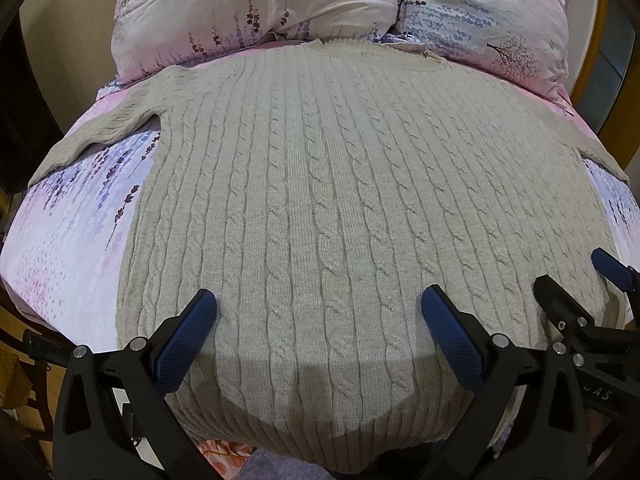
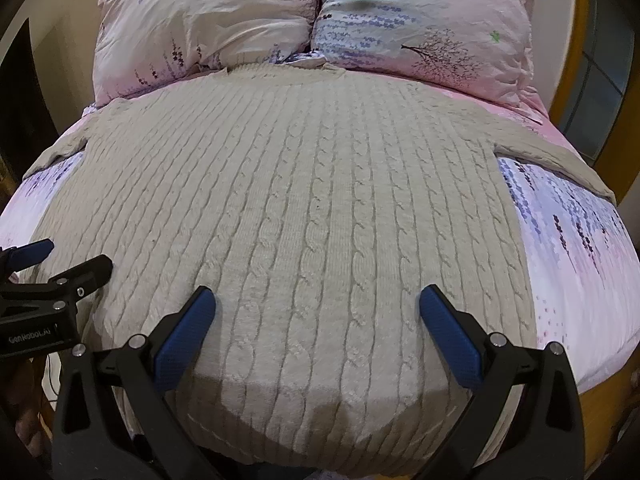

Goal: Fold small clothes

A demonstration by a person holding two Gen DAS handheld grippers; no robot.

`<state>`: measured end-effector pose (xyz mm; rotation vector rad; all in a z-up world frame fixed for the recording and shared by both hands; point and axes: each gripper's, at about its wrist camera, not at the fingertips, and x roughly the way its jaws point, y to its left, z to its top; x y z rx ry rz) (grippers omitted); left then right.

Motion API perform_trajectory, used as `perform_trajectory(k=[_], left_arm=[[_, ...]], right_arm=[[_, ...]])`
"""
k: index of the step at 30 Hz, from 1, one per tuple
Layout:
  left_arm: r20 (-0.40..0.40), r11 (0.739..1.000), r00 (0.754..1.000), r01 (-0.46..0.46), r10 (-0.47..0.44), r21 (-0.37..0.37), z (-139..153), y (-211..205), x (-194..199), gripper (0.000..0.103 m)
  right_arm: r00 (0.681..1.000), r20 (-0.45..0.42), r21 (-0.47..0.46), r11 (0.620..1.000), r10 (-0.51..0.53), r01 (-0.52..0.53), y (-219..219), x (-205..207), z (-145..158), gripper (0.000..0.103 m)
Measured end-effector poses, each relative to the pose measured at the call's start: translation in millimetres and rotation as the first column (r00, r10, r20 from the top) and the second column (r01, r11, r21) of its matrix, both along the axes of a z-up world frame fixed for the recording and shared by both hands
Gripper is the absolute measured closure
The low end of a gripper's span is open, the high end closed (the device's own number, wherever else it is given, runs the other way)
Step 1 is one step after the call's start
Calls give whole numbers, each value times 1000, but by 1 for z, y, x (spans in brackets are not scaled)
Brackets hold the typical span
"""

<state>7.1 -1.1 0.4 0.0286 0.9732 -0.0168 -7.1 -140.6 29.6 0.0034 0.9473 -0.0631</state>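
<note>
A beige cable-knit sweater [image 1: 320, 184] lies flat on the bed, collar toward the pillows, sleeves spread out to both sides; it also fills the right wrist view [image 2: 304, 200]. My left gripper [image 1: 318, 304] is open and empty, hovering over the sweater's bottom hem left of its middle. My right gripper [image 2: 316, 302] is open and empty over the hem right of its middle. The right gripper [image 1: 576, 284] also shows at the right edge of the left wrist view, and the left gripper [image 2: 68, 260] at the left edge of the right wrist view.
Two floral pink pillows [image 1: 256, 12] [image 2: 424, 20] lie at the head of the bed, just beyond the collar. The floral sheet [image 1: 76, 216] shows on both sides of the sweater [image 2: 576, 248]. A wooden bed frame [image 2: 608, 384] runs along the right.
</note>
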Motion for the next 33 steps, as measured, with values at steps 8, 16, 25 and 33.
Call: perform_trajectory(k=[8, 16, 25, 33], left_arm=[[-19, 1000, 1000, 18, -17, 3, -1, 0, 2, 1], [63, 996, 996, 65, -61, -67, 7, 9, 13, 1], [260, 978, 961, 137, -93, -158, 29, 15, 30, 1], [222, 965, 969, 155, -107, -211, 25, 15, 52, 1]], right_arm=[[998, 28, 12, 998, 62, -62, -5, 0, 0, 2], [989, 118, 193, 979, -88, 64, -82, 20, 32, 9], [770, -2, 535, 650, -638, 540, -309, 57, 27, 39], [608, -105, 626, 423, -787, 656, -393, 65, -6, 59]])
